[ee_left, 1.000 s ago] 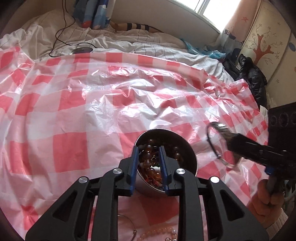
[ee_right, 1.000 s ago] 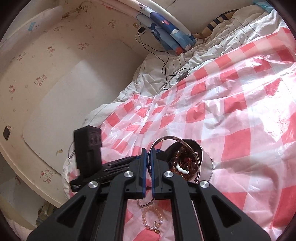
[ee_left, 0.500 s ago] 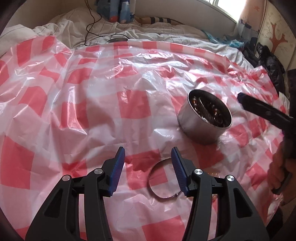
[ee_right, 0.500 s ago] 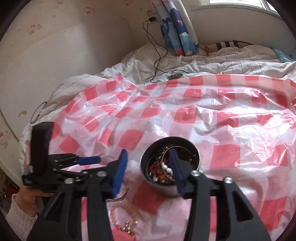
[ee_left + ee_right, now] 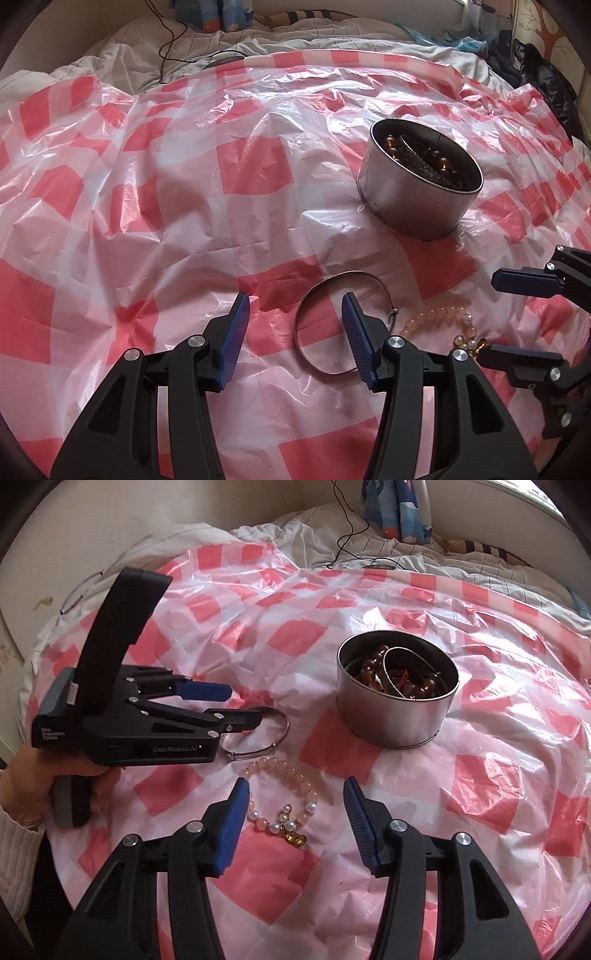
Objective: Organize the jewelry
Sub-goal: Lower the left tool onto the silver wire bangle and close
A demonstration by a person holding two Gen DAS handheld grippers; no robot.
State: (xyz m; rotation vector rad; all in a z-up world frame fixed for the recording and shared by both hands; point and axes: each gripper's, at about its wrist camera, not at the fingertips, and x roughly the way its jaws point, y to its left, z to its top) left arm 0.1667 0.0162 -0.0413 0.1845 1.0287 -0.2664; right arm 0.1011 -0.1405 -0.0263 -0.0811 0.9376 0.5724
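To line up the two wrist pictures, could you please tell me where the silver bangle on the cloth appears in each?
Left wrist: the silver bangle lies low in the middle, partly behind this gripper's right-hand finger.
Right wrist: the bangle lies left of centre, partly behind the left gripper.
Shared landmark: the metal tin, beyond the bangle.

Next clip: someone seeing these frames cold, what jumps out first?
Likely the round metal tin heaped with amber beads and bangles, standing on the red-checked plastic sheet over a bed. Nearer the cameras, a silver bangle and a pale bead bracelet lie loose beside each other, with the open left gripper above the bangle and the open right gripper over the bracelet.
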